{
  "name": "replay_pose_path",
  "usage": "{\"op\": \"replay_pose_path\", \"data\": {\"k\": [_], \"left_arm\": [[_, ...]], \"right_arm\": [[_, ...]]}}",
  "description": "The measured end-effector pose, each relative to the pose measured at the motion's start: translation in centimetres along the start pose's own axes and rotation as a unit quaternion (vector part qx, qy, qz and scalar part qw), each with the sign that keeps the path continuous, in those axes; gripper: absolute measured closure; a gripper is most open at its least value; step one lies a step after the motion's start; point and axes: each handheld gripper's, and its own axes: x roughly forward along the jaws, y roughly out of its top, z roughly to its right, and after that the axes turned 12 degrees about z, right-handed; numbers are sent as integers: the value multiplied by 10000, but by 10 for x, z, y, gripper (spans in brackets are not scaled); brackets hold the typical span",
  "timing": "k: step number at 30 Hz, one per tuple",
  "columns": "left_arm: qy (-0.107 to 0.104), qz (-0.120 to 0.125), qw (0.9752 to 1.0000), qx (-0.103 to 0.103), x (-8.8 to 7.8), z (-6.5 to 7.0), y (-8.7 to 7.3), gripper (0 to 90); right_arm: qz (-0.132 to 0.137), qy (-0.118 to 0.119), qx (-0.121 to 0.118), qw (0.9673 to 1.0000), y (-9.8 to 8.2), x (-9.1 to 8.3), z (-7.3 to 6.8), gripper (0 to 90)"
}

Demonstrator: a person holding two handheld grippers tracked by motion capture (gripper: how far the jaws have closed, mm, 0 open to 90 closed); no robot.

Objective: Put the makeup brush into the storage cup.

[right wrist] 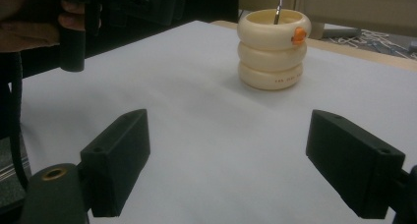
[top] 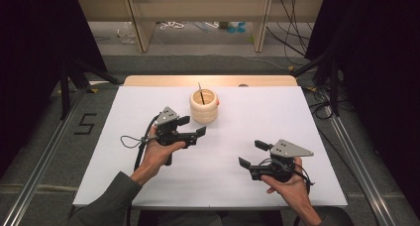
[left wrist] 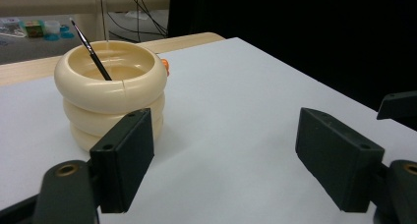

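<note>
A cream ribbed holder (top: 203,106) made of three stacked rings stands upright on the white table (top: 99,156), back of centre. A thin black brush (top: 201,93) leans inside it, and an orange spot (right wrist: 298,33) sits on its upper ring. My left gripper (top: 191,126) hovers just left of and in front of the holder (left wrist: 110,94), open with nothing between its jaws. My right gripper (top: 252,153) is open over the front right of the table, well short of the holder (right wrist: 273,48). The brush (left wrist: 90,49) pokes above the rim.
The table's wooden back edge (top: 208,80) shows behind the white surface. Metal rails (top: 39,161) run along the floor on both sides. Black curtains flank the table, and shelving with cables (top: 173,25) stands behind it. The hand holding the left gripper (right wrist: 74,17) appears in the right gripper view.
</note>
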Motion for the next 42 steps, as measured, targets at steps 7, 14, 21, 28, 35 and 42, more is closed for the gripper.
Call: {"op": "replay_pose_path", "data": {"k": [7, 14, 21, 28, 35, 42], "left_arm": [[-23, -23, 10000, 18, -7, 3, -4, 215], [-16, -35, 9999, 136, -15, 6, -8, 212], [-68, -77, 9998, 178, -22, 11, -12, 204], [-121, -115, 9995, 274, -28, 14, -17, 182], [-151, -162, 9995, 212, -34, 18, -23, 155], [-138, -121, 9996, 203, -40, 22, -27, 155]], "right_arm": [[-1, -60, -20, 10000, 0, 0, 0, 177], [-16, -52, -40, 10000, 0, -1, 0, 173], [-31, -103, -24, 9999, 0, -1, 0, 157], [46, -47, 18, 10000, 0, 0, -1, 157], [48, -52, 0, 10000, 0, 1, -1, 157], [1, -102, -65, 9999, 1, -1, -2, 157]]}}
